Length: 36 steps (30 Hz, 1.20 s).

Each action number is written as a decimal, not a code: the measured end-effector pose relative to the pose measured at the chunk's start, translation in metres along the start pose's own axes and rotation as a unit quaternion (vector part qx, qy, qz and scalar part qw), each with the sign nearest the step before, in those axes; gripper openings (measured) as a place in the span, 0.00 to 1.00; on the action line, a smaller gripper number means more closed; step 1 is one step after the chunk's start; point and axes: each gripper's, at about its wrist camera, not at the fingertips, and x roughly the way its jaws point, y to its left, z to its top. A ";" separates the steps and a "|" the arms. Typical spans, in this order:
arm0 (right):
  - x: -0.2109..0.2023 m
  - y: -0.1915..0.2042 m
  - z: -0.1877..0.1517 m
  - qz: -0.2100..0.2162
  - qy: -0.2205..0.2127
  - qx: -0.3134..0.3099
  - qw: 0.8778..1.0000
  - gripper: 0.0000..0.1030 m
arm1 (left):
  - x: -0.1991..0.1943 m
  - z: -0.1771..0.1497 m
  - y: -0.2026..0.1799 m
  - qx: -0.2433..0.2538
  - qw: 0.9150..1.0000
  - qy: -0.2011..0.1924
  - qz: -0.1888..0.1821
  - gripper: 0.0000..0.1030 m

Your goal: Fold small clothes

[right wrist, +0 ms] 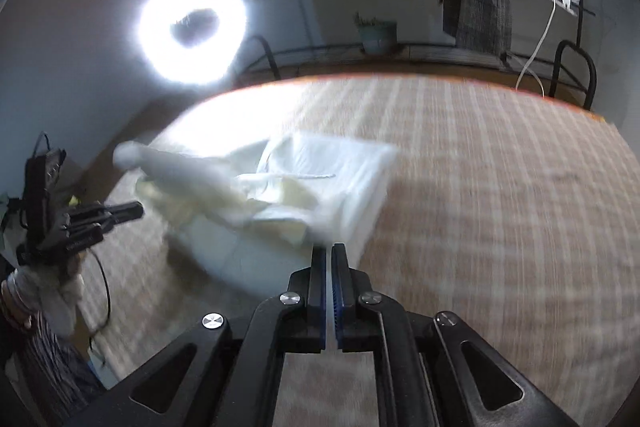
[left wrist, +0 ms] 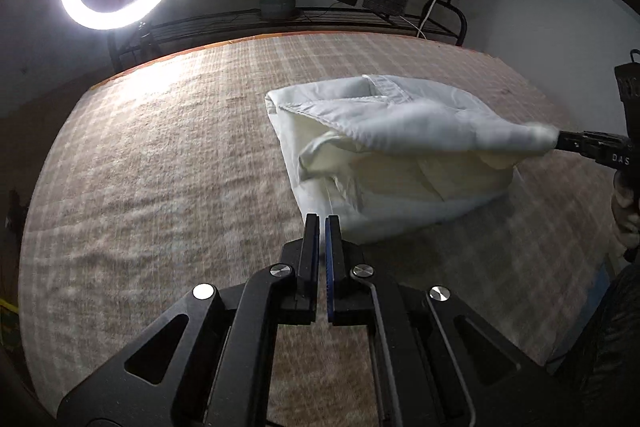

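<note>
Your right hand-held gripper (left wrist: 554,141) pinched the limp white garment's (left wrist: 384,155) corner; left hand-held gripper (left wrist: 322,227) hung pressed together, empty. Grip hems.

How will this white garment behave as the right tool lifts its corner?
Likely floppy: the white garment sags in folds where the right tool pinches it. Probably light: one corner raises a whole layer. May cling to the fuzzy plaid blanket.
</note>
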 end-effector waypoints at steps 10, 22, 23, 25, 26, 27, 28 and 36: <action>-0.024 -0.041 -0.038 0.040 -0.006 0.139 0.990 0.38 | -0.017 -0.004 0.064 -0.174 0.980 0.001 -0.097 0.44; 0.056 -0.049 -0.031 0.161 0.030 0.263 0.951 0.14 | 0.065 0.019 0.085 -0.315 0.926 0.063 -0.198 0.01; 0.060 -0.048 -0.030 0.173 0.033 0.267 0.948 0.06 | 0.064 0.019 0.085 -0.322 0.922 0.059 -0.208 0.00; 0.056 -0.049 -0.027 0.193 0.021 0.273 0.942 0.03 | 0.053 0.015 0.088 -0.363 0.896 0.047 -0.253 0.00; 0.051 -0.051 -0.027 0.209 0.012 0.280 0.937 0.02 | 0.047 0.011 0.091 -0.380 0.881 0.038 -0.280 0.00; 0.046 -0.055 -0.026 0.229 0.002 0.287 0.930 0.02 | 0.044 0.009 0.091 -0.382 0.877 0.034 -0.290 0.00; 0.042 -0.058 -0.027 0.235 -0.002 0.288 0.928 0.02 | 0.044 0.006 0.090 -0.370 0.888 0.042 -0.269 0.00; 0.073 -0.071 -0.056 0.186 0.064 0.285 0.938 0.01 | 0.058 0.004 0.075 -0.258 0.953 0.073 -0.139 0.00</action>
